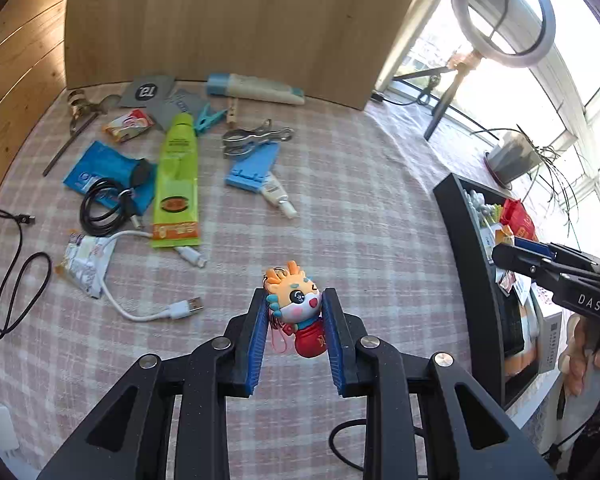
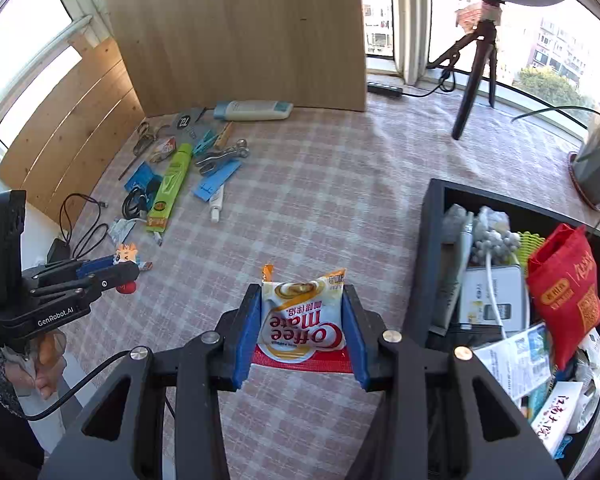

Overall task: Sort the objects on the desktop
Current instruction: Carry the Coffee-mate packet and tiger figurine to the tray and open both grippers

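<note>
My left gripper (image 1: 295, 294) is shut on a small cartoon dragon keychain toy (image 1: 300, 308), orange-horned with a red base, held above the checked tablecloth. In the right wrist view the same gripper (image 2: 134, 268) sits at the left edge with the toy (image 2: 126, 254) at its tip. My right gripper (image 2: 302, 290) is shut on a white and red Coffee mate sachet (image 2: 302, 320), its blue pads pressing both side edges. To its right stands a black tray (image 2: 432, 240), filled with a red pouch (image 2: 564, 292), a white cable and packets.
Loose items lie at the back left: a green tube (image 1: 178, 176), a blue stand (image 1: 252, 168), a metal clip (image 1: 256, 138), black cables and a white USB cable (image 1: 156, 312). A wooden board (image 1: 220, 20) stands behind them. A ring light tripod (image 2: 472, 80) stands by the window.
</note>
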A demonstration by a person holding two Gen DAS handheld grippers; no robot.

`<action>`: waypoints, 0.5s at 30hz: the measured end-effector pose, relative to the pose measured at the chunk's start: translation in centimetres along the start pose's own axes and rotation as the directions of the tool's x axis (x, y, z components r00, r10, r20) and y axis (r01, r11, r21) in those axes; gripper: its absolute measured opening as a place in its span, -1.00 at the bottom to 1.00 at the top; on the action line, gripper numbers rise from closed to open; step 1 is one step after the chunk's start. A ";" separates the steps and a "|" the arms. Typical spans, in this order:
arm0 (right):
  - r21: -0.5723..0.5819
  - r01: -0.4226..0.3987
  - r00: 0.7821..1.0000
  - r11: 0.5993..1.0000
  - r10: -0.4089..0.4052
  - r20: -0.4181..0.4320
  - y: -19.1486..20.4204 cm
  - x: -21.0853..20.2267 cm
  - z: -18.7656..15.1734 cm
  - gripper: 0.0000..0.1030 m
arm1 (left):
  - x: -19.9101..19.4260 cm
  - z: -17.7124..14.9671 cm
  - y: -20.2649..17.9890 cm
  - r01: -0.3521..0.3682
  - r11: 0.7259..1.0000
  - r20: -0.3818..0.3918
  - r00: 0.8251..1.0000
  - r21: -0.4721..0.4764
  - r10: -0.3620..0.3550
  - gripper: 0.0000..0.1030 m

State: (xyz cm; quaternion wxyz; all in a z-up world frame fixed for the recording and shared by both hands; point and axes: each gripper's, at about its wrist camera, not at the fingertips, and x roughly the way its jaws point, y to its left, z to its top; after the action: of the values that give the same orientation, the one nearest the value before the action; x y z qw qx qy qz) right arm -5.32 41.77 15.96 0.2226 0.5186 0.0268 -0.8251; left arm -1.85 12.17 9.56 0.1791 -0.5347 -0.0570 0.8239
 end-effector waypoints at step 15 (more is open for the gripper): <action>0.369 0.240 0.964 0.898 -0.264 0.015 -17.7 -9.6 -8.8 -0.26 | 4.3 0.3 -21.8 0.291 0.881 -0.211 0.951 0.372 -0.225 -0.51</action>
State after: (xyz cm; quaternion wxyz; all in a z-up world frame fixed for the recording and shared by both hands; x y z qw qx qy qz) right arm -1.43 63.37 16.90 0.0149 0.5160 -0.0666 -0.8539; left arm 1.38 33.96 12.17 0.3967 -0.5395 0.0560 0.7406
